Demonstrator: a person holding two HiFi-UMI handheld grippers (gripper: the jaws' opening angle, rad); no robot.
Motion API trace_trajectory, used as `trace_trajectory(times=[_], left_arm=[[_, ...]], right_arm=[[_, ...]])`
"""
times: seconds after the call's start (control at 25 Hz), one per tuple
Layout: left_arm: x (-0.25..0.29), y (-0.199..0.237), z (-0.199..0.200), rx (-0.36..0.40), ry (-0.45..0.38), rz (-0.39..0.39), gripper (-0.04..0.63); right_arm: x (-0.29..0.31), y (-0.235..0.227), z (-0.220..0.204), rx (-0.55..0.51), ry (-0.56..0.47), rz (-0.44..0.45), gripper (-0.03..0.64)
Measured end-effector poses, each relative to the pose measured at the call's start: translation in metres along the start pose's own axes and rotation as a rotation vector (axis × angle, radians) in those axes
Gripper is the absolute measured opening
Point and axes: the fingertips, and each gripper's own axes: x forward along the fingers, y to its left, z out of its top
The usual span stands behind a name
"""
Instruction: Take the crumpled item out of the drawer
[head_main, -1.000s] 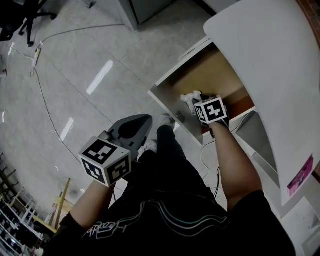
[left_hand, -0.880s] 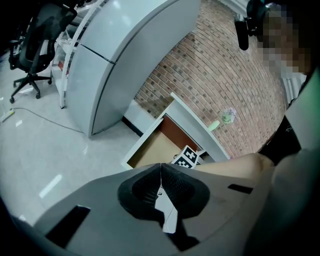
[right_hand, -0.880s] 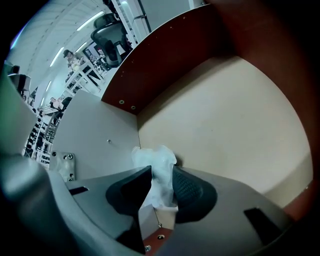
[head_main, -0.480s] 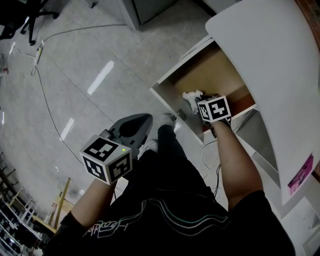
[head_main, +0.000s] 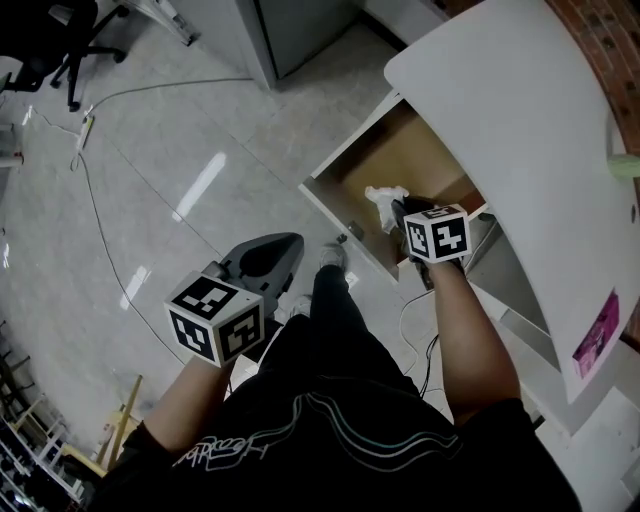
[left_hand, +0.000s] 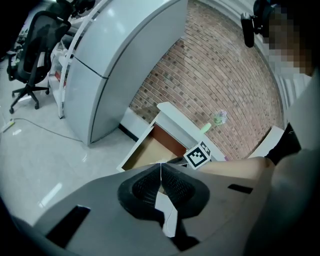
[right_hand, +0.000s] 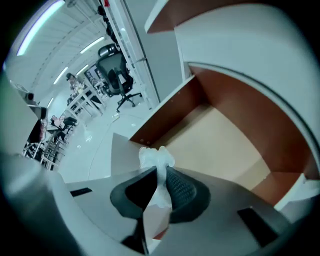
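The right gripper (right_hand: 158, 175) was closing its jaws on the crumpled item (right_hand: 156, 158), pinched between its pads just above the drawer (right_hand: 225, 145) floor ahead; the grasp seemed in hand; next, likely a lift clear; the left gripper (left_hand: 160, 169) hung pressed together, empty.

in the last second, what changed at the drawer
The right gripper jaws, wide a second ago, are closing and now pinch the crumpled white item over the open drawer: it has been taken hold of. No clear lift shows yet. The left gripper stayed shut and empty by the person's leg; the drawer stayed open.
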Motion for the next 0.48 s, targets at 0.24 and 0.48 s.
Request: trace_trajectory(times=[0.24,0.48], left_arm=[[-0.034,-0.046,0.01,0.064,-0.024,-0.045,0.023],[-0.121,-0.114,0.035,0.15,-0.063,-0.114,0.023]], right_arm=[[-0.088,0.031,0.026,0.005,-0.168,0.012,0.075],[-0.228,0.117,0.048,-0.053,-0.338,-0.001,0.077]])
